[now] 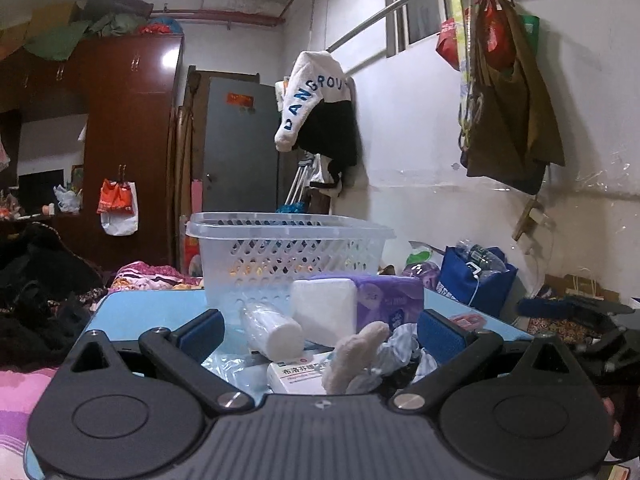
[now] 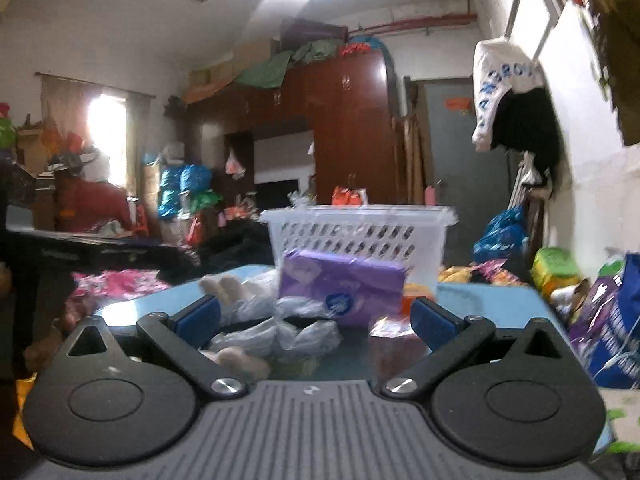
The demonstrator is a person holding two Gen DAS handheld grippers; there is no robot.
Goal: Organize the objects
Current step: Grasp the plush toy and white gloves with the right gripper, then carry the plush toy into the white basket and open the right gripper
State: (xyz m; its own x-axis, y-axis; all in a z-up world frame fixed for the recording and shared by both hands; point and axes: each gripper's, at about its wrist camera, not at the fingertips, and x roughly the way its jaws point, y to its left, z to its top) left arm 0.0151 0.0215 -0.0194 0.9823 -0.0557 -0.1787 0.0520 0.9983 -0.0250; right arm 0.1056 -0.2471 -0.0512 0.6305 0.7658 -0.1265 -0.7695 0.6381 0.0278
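Purple tissue pack [image 1: 390,300] sits just before the basket [image 1: 288,248]; both grippers, left [image 1: 320,330] and right [image 2: 316,314], hang released, so I'd straddle it squarely before clenching.

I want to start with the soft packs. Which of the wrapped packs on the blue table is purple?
The purple tissue pack, in front of the clear basket. The cotton-pad roll left of it has clear wrap showing white.

basket [image 1: 288,240]: one | purple tissue pack [image 1: 390,304]: one | cotton-pad tube [image 1: 272,330]: one | medicine box [image 1: 298,376]: one | white block [image 1: 324,306]: one | grippers: two, left gripper [image 1: 322,330], right gripper [image 2: 316,318]
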